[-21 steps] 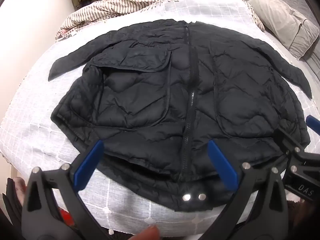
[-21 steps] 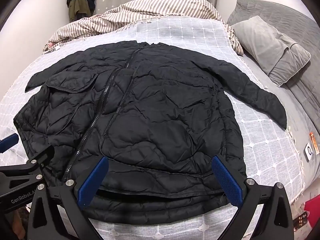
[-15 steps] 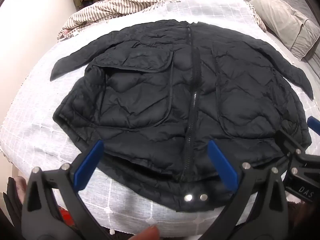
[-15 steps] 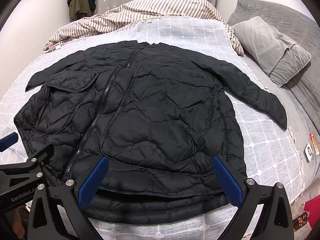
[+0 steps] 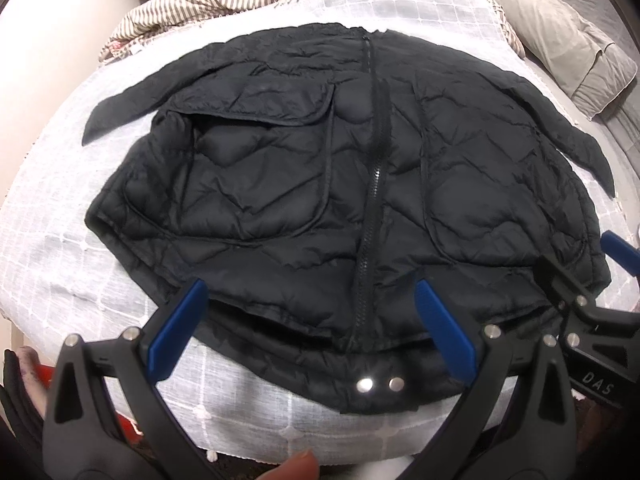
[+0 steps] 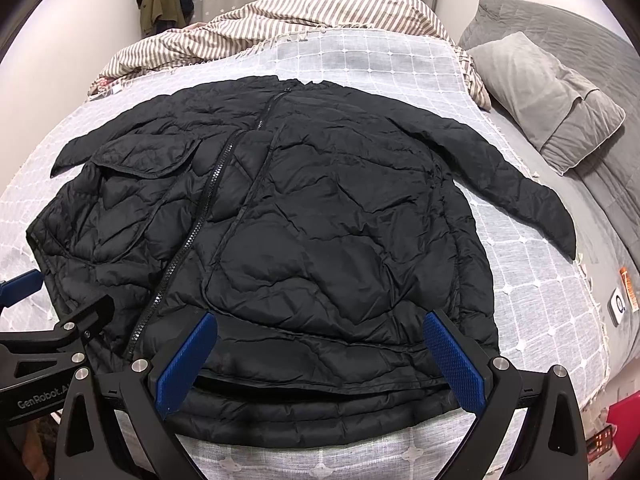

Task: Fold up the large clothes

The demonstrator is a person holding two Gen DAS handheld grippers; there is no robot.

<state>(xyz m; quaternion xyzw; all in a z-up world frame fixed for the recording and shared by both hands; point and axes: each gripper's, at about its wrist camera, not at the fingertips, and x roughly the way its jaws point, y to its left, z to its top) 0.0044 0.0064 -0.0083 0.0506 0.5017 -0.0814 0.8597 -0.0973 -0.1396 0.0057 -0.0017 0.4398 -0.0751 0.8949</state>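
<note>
A black quilted jacket (image 6: pixel 280 240) lies spread flat, front side up, on a bed covered by a white grid-patterned bedspread (image 6: pixel 540 320), its hem toward the near edge of the bed and its collar toward the far end. Starting at the left, the jacket's left-hand sleeve (image 5: pixel 132 108) angles out toward the left edge of the bed, its cuff resting on the bedspread. Just inward of it sits a large flapped patch pocket (image 5: pixel 256 168), and beside that the zipper (image 5: pixel 372 200) runs from collar to hem, closed, ending near two metal snaps (image 5: pixel 380 383) on the hem tab close to the near edge. The left gripper (image 5: pixel 310 338) hovers over the hem at the near edge, its blue-padded fingers spread wide with nothing between them; one pad sits over the hem left of the zipper, the other right of it. A fingertip (image 5: pixel 292 468) shows at the bottom of the left wrist view. Further right, the right gripper (image 6: pixel 320 364) is likewise spread wide and empty above the hem of the jacket's right-hand half. The right-hand sleeve (image 6: pixel 520 184) stretches out toward the right edge of the bed. Beyond it, a gray pillow (image 6: pixel 548 96) lies at the far right corner, and a striped duvet (image 6: pixel 300 12) is bunched along the far edge behind the collar.
</note>
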